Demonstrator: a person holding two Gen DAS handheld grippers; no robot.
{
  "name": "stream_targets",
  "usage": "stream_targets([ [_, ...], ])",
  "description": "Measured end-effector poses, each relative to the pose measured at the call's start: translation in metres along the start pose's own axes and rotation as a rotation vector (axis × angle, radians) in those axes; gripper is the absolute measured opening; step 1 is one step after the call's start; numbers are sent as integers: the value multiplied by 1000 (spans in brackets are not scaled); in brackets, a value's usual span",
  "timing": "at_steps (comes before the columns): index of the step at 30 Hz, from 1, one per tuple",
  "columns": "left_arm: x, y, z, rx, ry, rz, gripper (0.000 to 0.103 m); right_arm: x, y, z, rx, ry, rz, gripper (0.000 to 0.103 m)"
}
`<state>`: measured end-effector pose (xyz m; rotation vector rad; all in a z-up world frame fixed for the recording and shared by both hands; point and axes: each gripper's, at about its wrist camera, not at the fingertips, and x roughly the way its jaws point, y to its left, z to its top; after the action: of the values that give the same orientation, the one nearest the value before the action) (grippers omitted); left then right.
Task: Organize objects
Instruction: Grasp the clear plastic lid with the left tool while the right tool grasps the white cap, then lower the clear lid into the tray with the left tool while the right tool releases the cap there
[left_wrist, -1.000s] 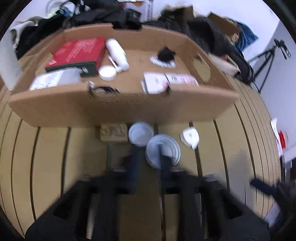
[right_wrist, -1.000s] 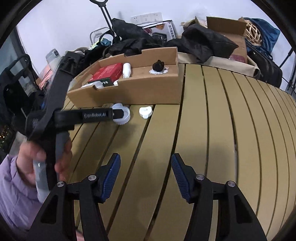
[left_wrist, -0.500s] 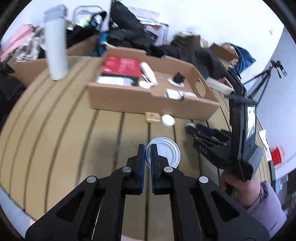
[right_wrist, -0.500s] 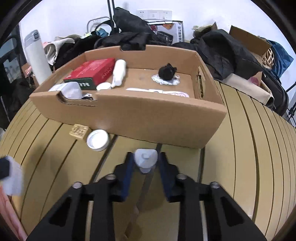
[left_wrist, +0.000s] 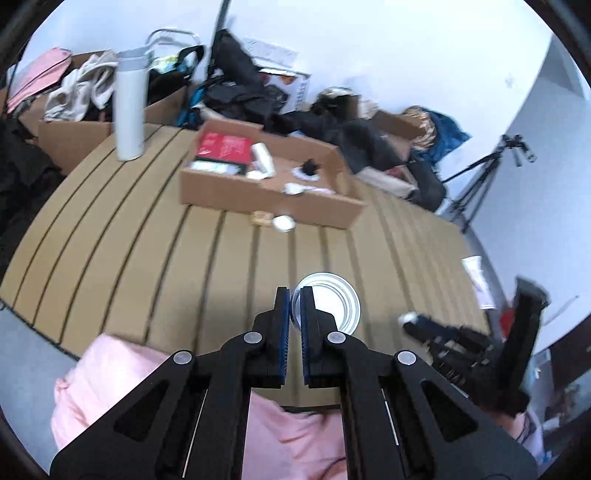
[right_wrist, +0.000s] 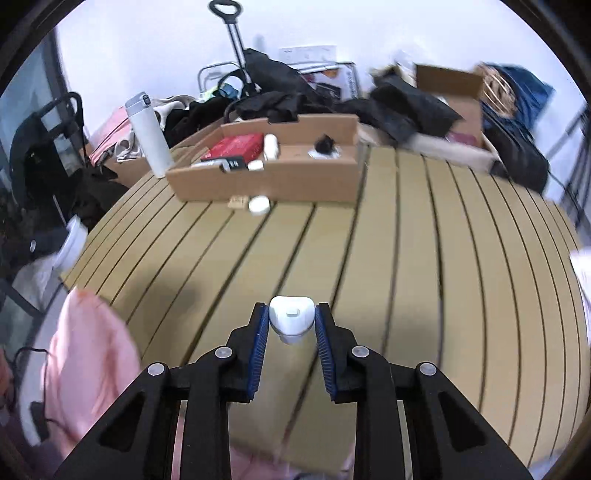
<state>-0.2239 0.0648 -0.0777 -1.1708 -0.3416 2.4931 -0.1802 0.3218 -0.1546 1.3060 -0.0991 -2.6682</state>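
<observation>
My left gripper (left_wrist: 294, 295) is shut on the rim of a clear round plastic lid (left_wrist: 328, 307) and holds it above the slatted wooden table (left_wrist: 147, 236). My right gripper (right_wrist: 291, 316) is shut on a small white plastic cap-like piece (right_wrist: 291, 318) and holds it above the table near its front edge. The open cardboard box (right_wrist: 280, 177) stands far back on the table, also in the left wrist view (left_wrist: 269, 192). It holds a red book (right_wrist: 236, 144), a white bottle (right_wrist: 270, 146) and a small black object (right_wrist: 325, 142). The right gripper also shows in the left wrist view (left_wrist: 412, 319).
A small wooden block (right_wrist: 238, 202) and a white round lid (right_wrist: 259, 204) lie on the table in front of the box. A tall white flask (right_wrist: 149, 136) stands at the table's back left. Bags, clothes and boxes pile up behind. A tripod (left_wrist: 480, 177) stands right.
Both grippers have pulled back from the box and lifted, each carrying its object. The box now looks much farther away in both views.
</observation>
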Motion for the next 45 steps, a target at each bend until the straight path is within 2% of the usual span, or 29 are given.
stream_targets([
  [3,1,-11,4,13,-6,-17,2,-11,-5,-4,22,-14,-16,28],
  [6,9,-15,17,31,1,-22,2,-17,-8,5,42,-43,9,28],
  [9,36,-17,67,71,38,-48,2,-11,-7,26,17,-55,46,28],
  [10,51,-18,96,88,42,-32,2,-6,-6,45,-11,-70,50,28],
  [12,76,-19,134,104,60,-7,2,-3,-6,78,-43,-110,51,28],
  [14,112,-18,175,104,85,1,2,9,-12,128,-53,-151,46,28],
  [16,153,-14,210,116,100,32,2,34,-21,177,-38,-136,57,28],
  [18,193,-7,231,107,122,55,2,78,-33,229,-8,-82,44,28],
  [21,257,5,253,85,191,43,2,139,-47,278,36,-11,7,28],
  [25,317,16,267,89,210,63,2,224,-59,312,81,87,-54,28],
  [27,337,21,270,78,216,56,2,253,-63,317,84,113,-124,29],
  [28,346,22,269,84,224,52,4,268,-65,319,83,131,-175,29],
  [29,353,23,268,95,231,56,11,274,-66,319,81,135,-175,29],
  [30,358,24,264,110,237,70,27,278,-66,317,72,132,-151,29],
  [31,362,27,260,121,236,89,39,285,-63,315,48,161,-178,29],
  [32,364,29,257,124,223,98,55,287,-59,313,14,156,-198,29],
  [35,358,40,248,87,198,95,57,289,-53,311,-38,146,-204,45],
  [39,346,47,252,59,203,84,58,281,-51,312,-33,118,-156,59],
  [40,337,49,257,42,189,66,58,277,-48,313,-37,116,-146,61],
  [42,309,48,268,34,166,47,58,266,-44,315,-49,104,-128,72],
  [45,261,44,279,83,147,74,65,226,-34,320,-98,65,-125,72],
])
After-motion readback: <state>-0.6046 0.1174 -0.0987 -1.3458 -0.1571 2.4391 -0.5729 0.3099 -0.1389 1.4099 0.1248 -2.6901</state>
